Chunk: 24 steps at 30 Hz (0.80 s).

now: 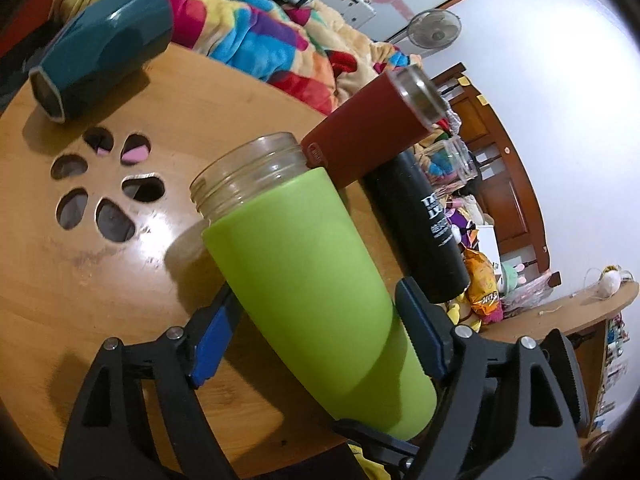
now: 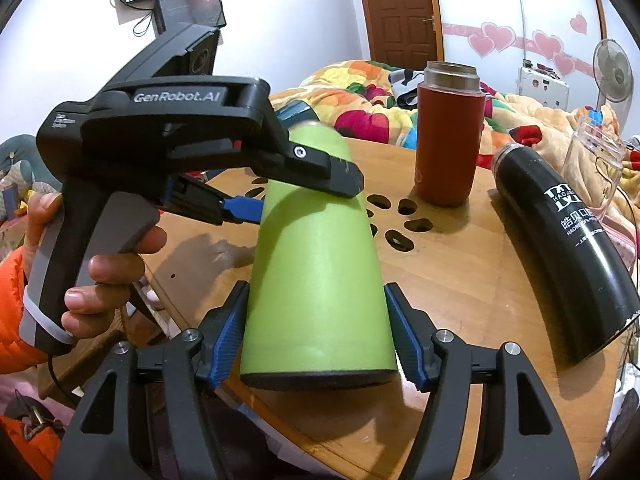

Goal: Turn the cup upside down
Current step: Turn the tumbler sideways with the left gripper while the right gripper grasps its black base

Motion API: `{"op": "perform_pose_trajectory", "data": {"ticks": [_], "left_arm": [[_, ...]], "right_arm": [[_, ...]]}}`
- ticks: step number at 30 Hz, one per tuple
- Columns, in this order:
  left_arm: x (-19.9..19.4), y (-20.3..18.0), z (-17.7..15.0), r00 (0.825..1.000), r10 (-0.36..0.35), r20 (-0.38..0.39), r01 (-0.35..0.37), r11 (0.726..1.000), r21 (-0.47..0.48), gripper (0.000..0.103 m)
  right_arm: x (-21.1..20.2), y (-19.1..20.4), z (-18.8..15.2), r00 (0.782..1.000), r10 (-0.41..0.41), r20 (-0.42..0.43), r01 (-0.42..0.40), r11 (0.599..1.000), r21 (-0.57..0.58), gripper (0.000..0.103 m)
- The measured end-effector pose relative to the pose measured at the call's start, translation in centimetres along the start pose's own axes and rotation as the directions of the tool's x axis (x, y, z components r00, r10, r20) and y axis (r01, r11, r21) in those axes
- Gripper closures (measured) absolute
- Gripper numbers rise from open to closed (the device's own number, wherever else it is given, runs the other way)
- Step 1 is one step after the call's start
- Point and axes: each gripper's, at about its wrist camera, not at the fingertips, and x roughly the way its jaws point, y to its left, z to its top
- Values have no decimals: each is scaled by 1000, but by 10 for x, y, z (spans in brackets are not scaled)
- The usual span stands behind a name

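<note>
The cup is a lime-green sleeved bottle (image 1: 308,280) with a clear threaded glass mouth (image 1: 248,172), held tilted above the round wooden table (image 1: 120,280). My left gripper (image 1: 316,336) is shut on its green body, blue pads on both sides. In the right wrist view the same green cup (image 2: 316,264) lies with its dark base toward the camera. My right gripper (image 2: 316,332) has its blue pads around the cup's base end, seemingly touching it. The left gripper (image 2: 292,192) shows there clamped on the cup's far part, held by a hand (image 2: 100,272).
On the table stand a red flask (image 2: 446,140) with a steel rim, a black flask (image 2: 568,248), a clear glass jar (image 2: 596,160) and a teal cup (image 1: 104,44) on its side. Flower-shaped holes (image 1: 104,184) pierce the tabletop. A colourful blanket (image 1: 256,36) lies behind.
</note>
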Motion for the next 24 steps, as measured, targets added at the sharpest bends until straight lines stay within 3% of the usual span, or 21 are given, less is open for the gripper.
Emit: {"op": "perform_pose_trajectory", "data": {"ticks": [7, 13, 17, 19, 24], "left_arm": [[-2, 7, -6, 1000, 13, -14, -13, 1000, -21, 22], [-24, -13, -7, 993, 105, 61, -111, 989, 97, 22], [-40, -47, -17, 982, 120, 143, -152, 959, 240, 23], [-43, -63, -24, 981, 111, 161, -157, 936, 314, 29], [-29, -82, -36, 979, 151, 140, -196, 889, 413, 59]], "right_arm": [[2, 5, -2, 1000, 2, -4, -2, 1000, -4, 41], [-1, 3, -3, 1000, 18, -10, -17, 1000, 21, 41], [-2, -1, -4, 999, 29, -13, -29, 998, 57, 40], [-3, 0, -6, 1000, 19, -8, -18, 998, 62, 40], [-5, 3, -17, 1000, 4, -18, -2, 997, 82, 39]]}}
